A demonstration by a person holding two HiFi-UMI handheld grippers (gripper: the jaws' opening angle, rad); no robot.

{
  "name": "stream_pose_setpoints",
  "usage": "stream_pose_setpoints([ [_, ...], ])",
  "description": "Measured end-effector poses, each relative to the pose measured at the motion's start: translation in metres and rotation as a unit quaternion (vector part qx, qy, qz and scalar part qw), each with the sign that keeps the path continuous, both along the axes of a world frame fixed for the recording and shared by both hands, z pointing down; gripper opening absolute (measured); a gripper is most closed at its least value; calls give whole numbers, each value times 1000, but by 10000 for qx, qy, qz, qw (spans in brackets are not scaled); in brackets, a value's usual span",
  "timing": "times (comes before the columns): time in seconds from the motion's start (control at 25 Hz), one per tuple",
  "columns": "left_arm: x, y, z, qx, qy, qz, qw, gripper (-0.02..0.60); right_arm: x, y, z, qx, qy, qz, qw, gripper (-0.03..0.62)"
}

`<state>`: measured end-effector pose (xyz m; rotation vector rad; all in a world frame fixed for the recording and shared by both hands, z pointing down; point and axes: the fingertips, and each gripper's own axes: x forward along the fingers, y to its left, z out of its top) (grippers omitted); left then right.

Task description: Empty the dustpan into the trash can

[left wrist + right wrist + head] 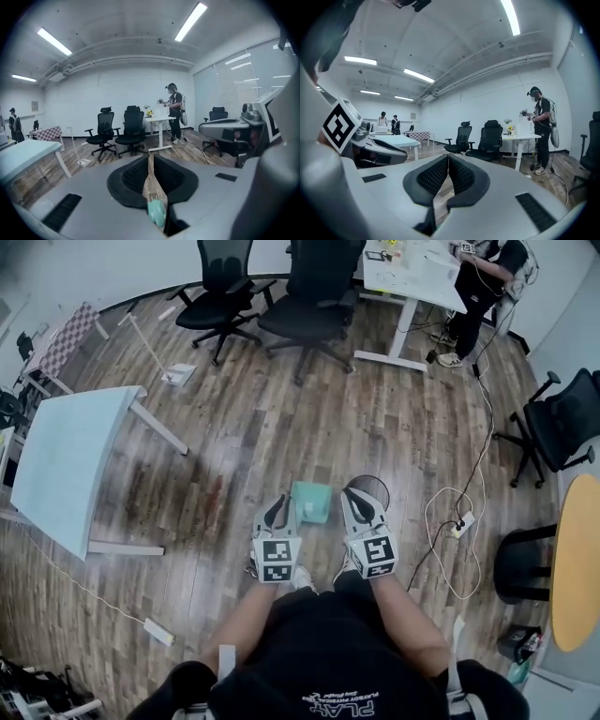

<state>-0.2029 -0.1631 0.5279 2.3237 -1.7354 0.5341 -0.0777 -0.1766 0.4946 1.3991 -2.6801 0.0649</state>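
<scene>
Head view: left gripper [277, 512] and right gripper [362, 504] held side by side in front of the person's body, both pointing toward 12 o'clock; wooden floor [281, 427] beneath.

Teal dustpan [311, 503]: between the two grippers, at about 1 o'clock from the left gripper's tips and just beside them; whether it is off the floor cannot be told from this angle.

Left gripper view: jaws drawn nearly together, only a thin slit between the pads; low in that slit sits the dustpan's handle [156, 211], pinched between the jaws.

Right gripper view: pads pressed together at the tips; nothing between them.

Trash can [375, 487]: black mesh, round, on the floor at 12 o'clock from the right gripper, its near rim hidden behind that gripper; at 3 o'clock from the dustpan, just beside it.

Surroundings: light blue table [66, 460] at 9 o'clock, well apart; two black office chairs [314, 296] at 12 o'clock, far; a standing person [478, 292] at a white desk at 1 o'clock; a white cable [445, 521] looped on the floor at 3 o'clock from the trash can.
</scene>
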Motion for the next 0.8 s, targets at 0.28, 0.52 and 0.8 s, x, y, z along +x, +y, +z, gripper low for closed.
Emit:
stream_pose_setpoints([
  [0.28, 19, 22, -23, 219, 225, 192, 9993, 23, 13, 18, -42, 400, -29, 18, 9992, 23],
  [0.52, 55, 36, -50, 522, 195, -21, 9984, 25, 52, 44, -64, 571, -47, -14, 9984, 23],
  [0.8, 106, 59, -76, 802, 239, -244, 9962, 25, 104, 73, -76, 646, -139, -96, 9978, 23],
])
